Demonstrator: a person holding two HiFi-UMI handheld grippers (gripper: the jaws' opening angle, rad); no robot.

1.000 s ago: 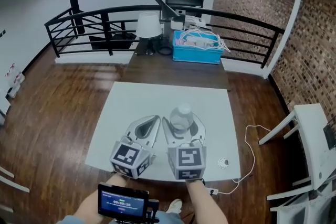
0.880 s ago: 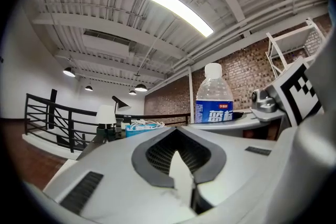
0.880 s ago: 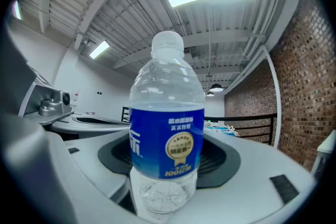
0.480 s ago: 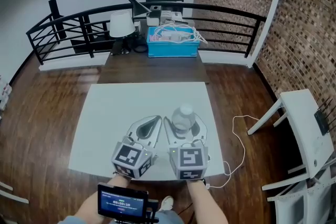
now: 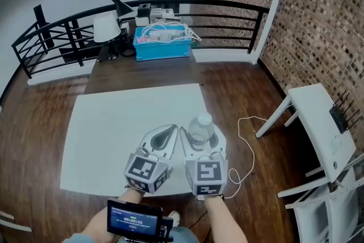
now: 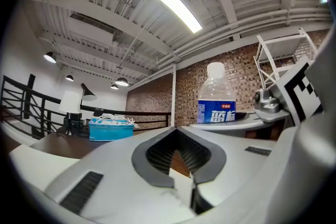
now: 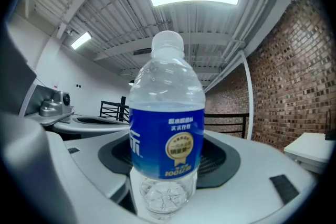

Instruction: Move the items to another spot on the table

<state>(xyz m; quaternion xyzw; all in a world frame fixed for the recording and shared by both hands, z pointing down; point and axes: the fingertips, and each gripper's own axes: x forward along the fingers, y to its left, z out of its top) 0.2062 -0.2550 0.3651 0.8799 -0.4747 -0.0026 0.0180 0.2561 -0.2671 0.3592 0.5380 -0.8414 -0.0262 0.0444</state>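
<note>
In the head view, you held the right gripper [image 5: 200, 137] closed on a water bottle [image 5: 199, 124], which stood upright between its fingers with the cap well above them. A grip that low on the body probably served to stop the bottle tipping while you moved it. The bottle sat near the right edge of the white table [image 5: 114, 122]; I could not tell whether its base touched the top. The left gripper [image 5: 165, 134] was just beside it, fingers together and holding nothing.

In the left gripper view, the left gripper [image 6: 181, 157] had its fingers shut, the dark pads meeting with only a narrow gap behind the tips and nothing in it. The water bottle [image 6: 216, 103] rose beyond and to the right of those fingers, in the other gripper. You seemed to be keeping this gripper idle and clear of the bottle.

In the right gripper view, the water bottle [image 7: 167, 134] filled the space between the fingers of the right gripper [image 7: 167, 189], its blue label level with the pads and its clear base just below them. Both sides looked evenly pinched, so the hold looked firm.
</note>
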